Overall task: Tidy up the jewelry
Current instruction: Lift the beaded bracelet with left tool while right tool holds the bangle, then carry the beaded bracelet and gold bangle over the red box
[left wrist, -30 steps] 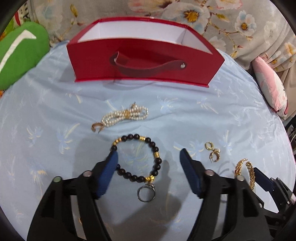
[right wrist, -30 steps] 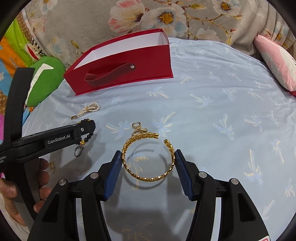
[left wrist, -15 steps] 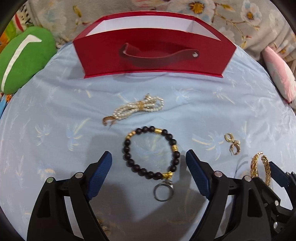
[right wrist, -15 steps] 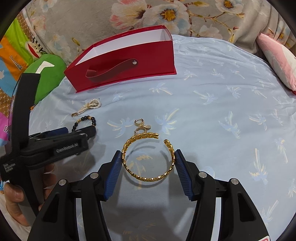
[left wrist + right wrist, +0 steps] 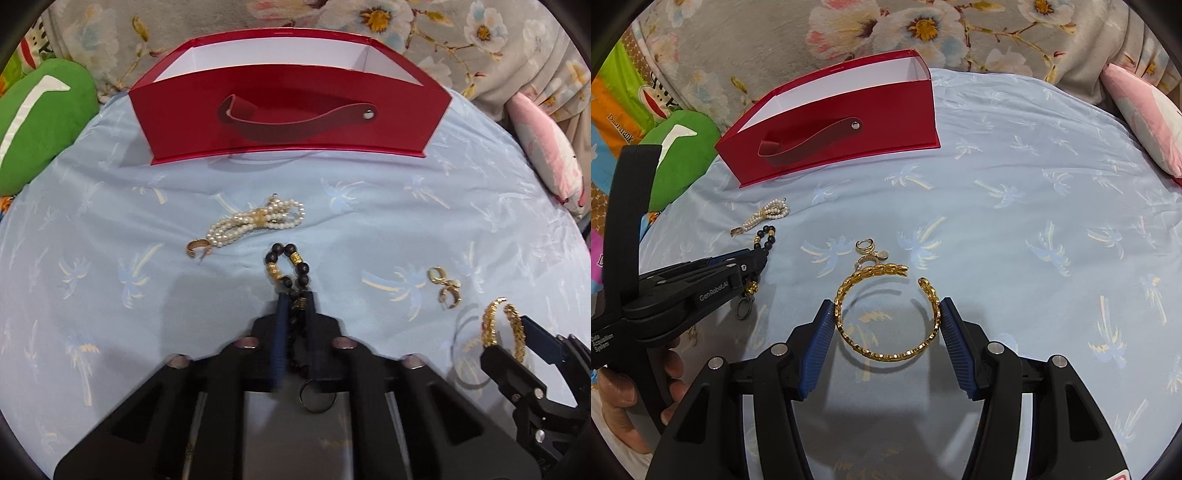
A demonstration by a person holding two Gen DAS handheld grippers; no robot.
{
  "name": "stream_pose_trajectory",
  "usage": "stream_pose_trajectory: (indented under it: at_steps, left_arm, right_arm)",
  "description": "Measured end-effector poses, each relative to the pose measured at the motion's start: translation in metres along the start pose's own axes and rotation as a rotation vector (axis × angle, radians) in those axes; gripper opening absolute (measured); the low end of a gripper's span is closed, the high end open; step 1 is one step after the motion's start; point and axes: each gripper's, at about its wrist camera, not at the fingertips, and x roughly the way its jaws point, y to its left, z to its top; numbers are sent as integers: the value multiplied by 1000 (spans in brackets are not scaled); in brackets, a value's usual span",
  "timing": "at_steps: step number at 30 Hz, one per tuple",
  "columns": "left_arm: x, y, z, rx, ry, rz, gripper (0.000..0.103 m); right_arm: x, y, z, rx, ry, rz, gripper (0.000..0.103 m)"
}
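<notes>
A black bead bracelet (image 5: 288,266) with gold beads lies on the blue palm-print cloth (image 5: 369,221). My left gripper (image 5: 295,295) is closing, and its blue pads squeeze the bracelet's near half, whose metal ring (image 5: 317,395) hangs below. The right wrist view shows the same grip from the side, with the left gripper (image 5: 759,258) and the bead bracelet (image 5: 764,236) at the left. My right gripper (image 5: 887,306) is shut on an open gold bangle (image 5: 890,357), pads touching both its sides. The red box (image 5: 288,96) stands open at the back.
A pearl bracelet (image 5: 255,221) and a gold hoop (image 5: 197,248) lie left of centre. Small gold earrings (image 5: 445,284) lie beside the bangle (image 5: 489,325). A green cushion (image 5: 37,122) borders the cloth on the left, a pink one (image 5: 543,147) on the right. A hand (image 5: 620,398) holds the left gripper.
The left gripper's jaws, wide on both sides of the bead bracelet before, have come together on it and bunched it. The right gripper and the gold bangle have kept still.
</notes>
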Motion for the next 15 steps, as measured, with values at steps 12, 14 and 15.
stream_pose_trajectory:
  at_steps: [12,14,15]
  left_arm:
    - [-28,10,6,-68,-35,-95,7]
    - [-38,12,8,-74,-53,-102,7]
    - [-44,13,11,-76,-65,-103,7]
  right_arm:
    - [-6,-1,4,5,-21,8,56]
    - [-10,0,6,5,-30,12,56]
    - [-11,0,8,5,-35,18,56]
